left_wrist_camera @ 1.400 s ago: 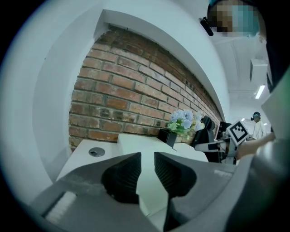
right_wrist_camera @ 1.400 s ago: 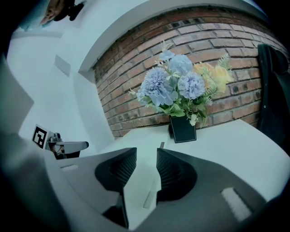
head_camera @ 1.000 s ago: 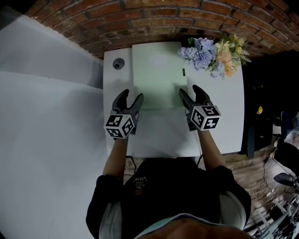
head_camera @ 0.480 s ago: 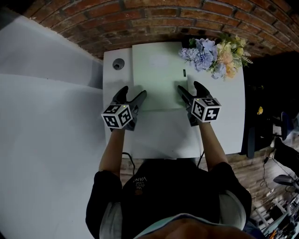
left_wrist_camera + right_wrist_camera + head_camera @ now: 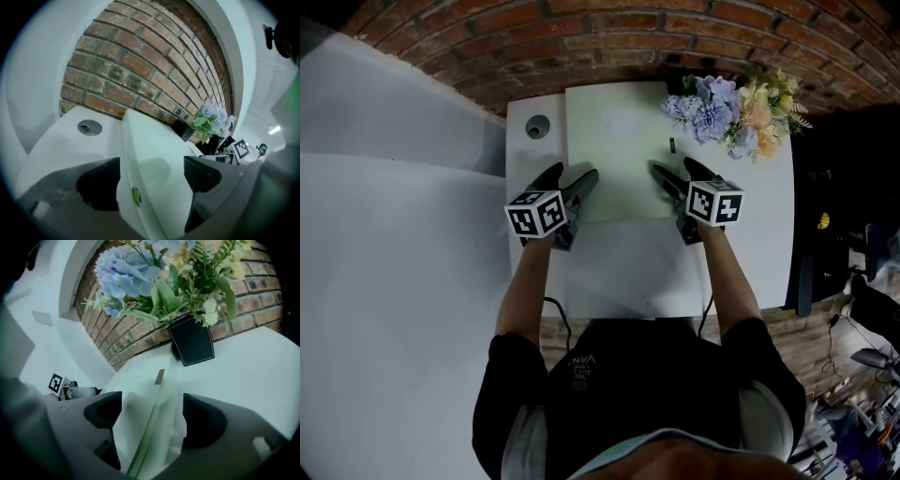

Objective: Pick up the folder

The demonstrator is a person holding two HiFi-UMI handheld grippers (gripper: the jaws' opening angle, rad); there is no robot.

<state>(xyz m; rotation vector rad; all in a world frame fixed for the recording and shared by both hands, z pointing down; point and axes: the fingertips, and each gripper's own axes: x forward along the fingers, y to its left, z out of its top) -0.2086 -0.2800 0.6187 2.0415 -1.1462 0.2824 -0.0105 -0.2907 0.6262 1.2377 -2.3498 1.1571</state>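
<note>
Both grippers have pushed farther up the white table (image 5: 750, 253) since a second ago, and both sets of jaws have just been opening. The left gripper (image 5: 573, 173) now gapes wide astride the left edge of the folder (image 5: 614, 131), pads clear of it. The right gripper (image 5: 675, 169) is just as wide astride the right edge, not pressing either. The pale green folder lies flat at the far middle of the table, by the brick wall (image 5: 534, 47). Far right, a black pot (image 5: 192, 341) holds blue and peach flowers (image 5: 736, 108).
</note>
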